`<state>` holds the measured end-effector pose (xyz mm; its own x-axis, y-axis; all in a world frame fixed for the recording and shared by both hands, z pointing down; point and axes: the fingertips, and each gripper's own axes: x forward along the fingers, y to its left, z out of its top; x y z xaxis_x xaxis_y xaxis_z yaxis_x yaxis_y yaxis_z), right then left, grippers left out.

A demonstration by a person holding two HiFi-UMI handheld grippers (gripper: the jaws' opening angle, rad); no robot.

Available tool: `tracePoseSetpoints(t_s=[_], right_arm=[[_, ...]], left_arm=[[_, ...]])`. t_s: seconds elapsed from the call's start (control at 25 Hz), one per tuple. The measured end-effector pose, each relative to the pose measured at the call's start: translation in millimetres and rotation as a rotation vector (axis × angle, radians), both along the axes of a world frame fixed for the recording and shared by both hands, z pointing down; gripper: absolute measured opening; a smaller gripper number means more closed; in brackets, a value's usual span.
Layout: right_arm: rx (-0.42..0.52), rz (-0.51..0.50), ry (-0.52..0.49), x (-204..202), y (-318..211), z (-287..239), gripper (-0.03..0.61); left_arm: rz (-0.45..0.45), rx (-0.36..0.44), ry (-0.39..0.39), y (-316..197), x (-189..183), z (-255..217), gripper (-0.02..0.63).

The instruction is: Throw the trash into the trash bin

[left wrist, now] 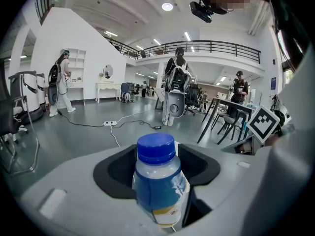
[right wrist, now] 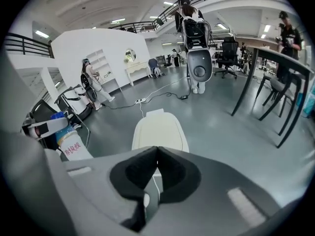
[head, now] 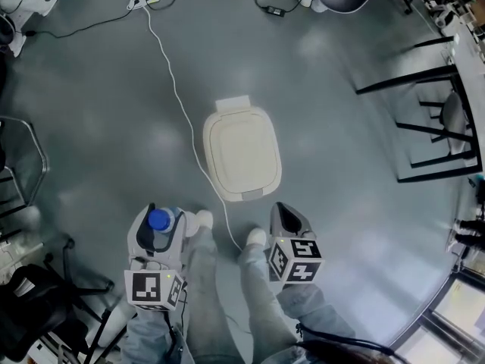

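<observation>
A white lidded trash bin stands on the grey floor straight ahead, its lid down; the right gripper view shows the trash bin just beyond the jaws. My left gripper is shut on a small plastic bottle with a blue cap and a blue label, held upright to the bin's near left. My right gripper is shut with nothing in it, at the bin's near right. The right gripper has its jaw tips touching.
A white cable runs from a power strip past the bin's left side to my feet. Black table legs stand at the right. A black chair is at the lower left. People walk in the background.
</observation>
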<state>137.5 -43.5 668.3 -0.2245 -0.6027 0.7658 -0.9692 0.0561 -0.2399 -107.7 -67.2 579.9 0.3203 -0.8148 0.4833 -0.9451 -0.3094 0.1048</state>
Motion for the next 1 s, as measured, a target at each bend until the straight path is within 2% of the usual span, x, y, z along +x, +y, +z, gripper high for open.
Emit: tracePoseSetpoints(t_s=[0.24, 0.44, 0.76, 1.0], right_arm=[[-0.018, -0.024, -0.004, -18.5, -11.9, 25.9, 0.003], [-0.071, 0.0, -0.029, -26.4, -11.6, 52.0, 0.003], [-0.115, -0.043, 0.004, -39.7, -7.1, 78.9, 0.003], [-0.181, 0.004, -0.006, -37.9, -0.5, 107.7, 0.003]], left_arm=[[-0.014, -0.013, -0.011, 3.3, -15.0, 7.6, 0.273], [-0.031, -0.02, -0.012, 1.1, -25.5, 8.9, 0.273], [-0.065, -0.033, -0.008, 1.0, -41.6, 17.8, 0.274], [-0.088, -0.04, -0.004, -2.4, -51.7, 22.6, 0.274]])
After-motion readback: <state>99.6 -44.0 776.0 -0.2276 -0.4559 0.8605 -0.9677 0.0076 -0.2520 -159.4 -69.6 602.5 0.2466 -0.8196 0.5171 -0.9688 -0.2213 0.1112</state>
